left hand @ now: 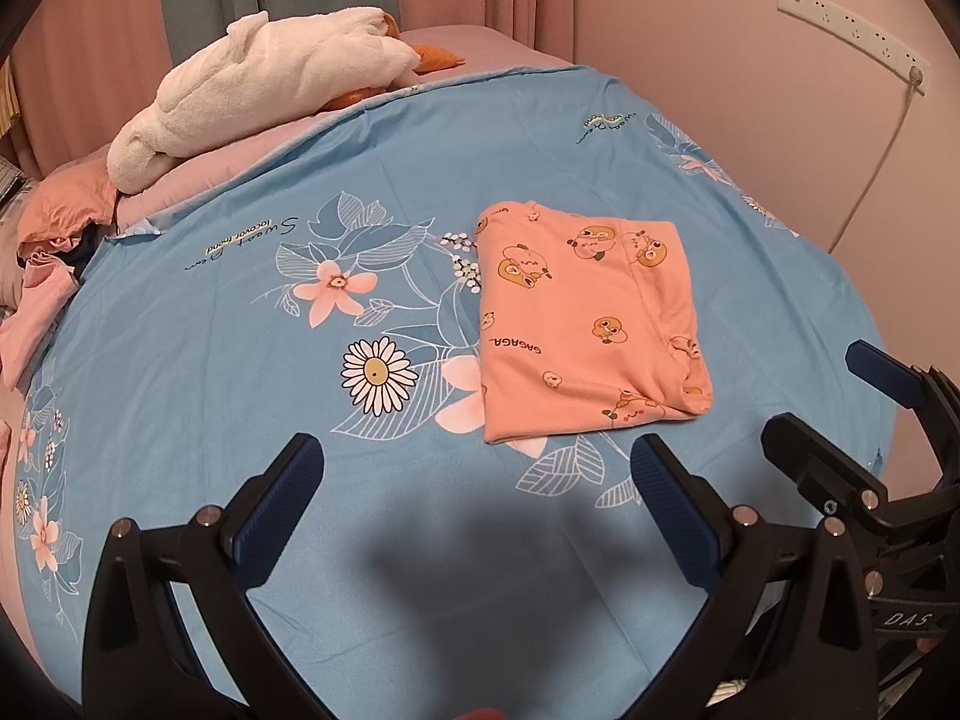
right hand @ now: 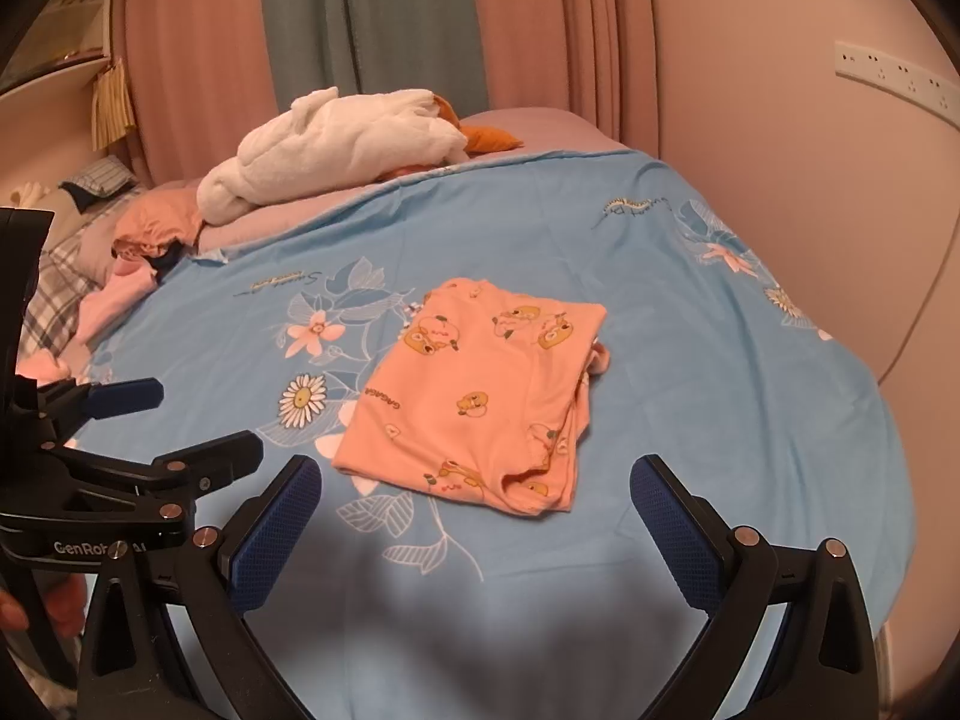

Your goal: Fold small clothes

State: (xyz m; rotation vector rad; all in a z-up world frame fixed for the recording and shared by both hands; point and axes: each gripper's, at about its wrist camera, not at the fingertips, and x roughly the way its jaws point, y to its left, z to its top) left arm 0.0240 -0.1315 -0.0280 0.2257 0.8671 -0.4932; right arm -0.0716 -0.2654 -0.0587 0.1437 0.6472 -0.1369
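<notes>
A small peach garment [left hand: 585, 324] with cartoon prints lies folded into a rectangle on the blue floral sheet [left hand: 300, 360]; in the right wrist view it [right hand: 474, 402] lies ahead, centre. My left gripper [left hand: 477, 468] is open and empty, held above the sheet just near of the garment's front left corner. My right gripper [right hand: 474, 489] is open and empty, just near of the garment's front edge. The right gripper also shows at the right of the left wrist view [left hand: 840, 396], and the left gripper at the left of the right wrist view [right hand: 186, 420].
A white plush toy [left hand: 264, 84] lies on a pink quilt at the head of the bed. Crumpled pink and orange clothes [left hand: 54, 240] pile at the far left. A wall [left hand: 780, 120] with a socket strip and cable runs along the right.
</notes>
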